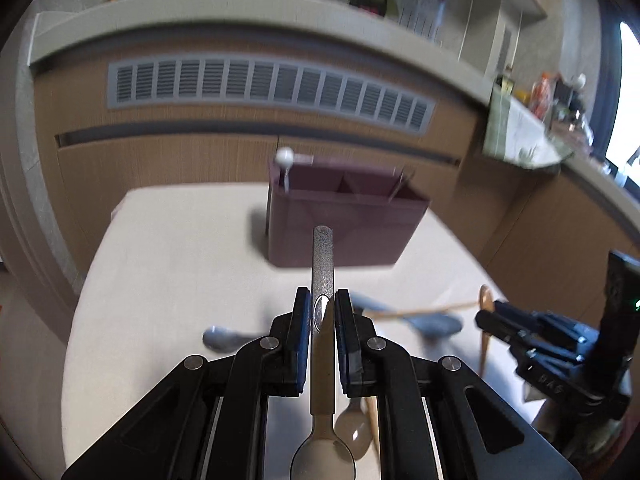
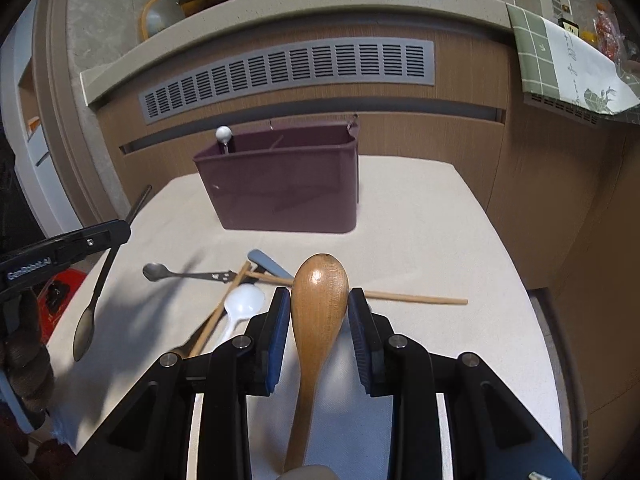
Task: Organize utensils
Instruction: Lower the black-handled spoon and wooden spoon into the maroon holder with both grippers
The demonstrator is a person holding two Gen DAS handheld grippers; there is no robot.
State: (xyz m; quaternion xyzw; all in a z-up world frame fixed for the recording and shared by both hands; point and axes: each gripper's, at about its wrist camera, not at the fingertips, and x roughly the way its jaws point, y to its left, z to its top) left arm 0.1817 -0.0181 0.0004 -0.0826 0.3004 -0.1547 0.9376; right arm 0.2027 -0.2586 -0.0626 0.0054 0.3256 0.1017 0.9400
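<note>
Two grippers, each clamped on one spoon. Left gripper [image 1: 324, 312] pinches a flat, textured metal spoon [image 1: 323, 264] by its handle, bowl trailing behind the pads. Right gripper [image 2: 319, 312] grips a smooth wooden spoon [image 2: 318, 292] at its oval bowl. One maroon plastic caddy [image 2: 280, 192] stands beyond both on the cloth-covered table [image 2: 420, 240].

Home kitchen: stone counter [image 2: 280, 12], wood cabinets [image 1: 160, 168], utensil caddy [image 2: 280, 184] on table [image 2: 440, 240]

Black claw [image 1: 323, 308], blue pads [image 2: 279, 316], silver screws
</note>
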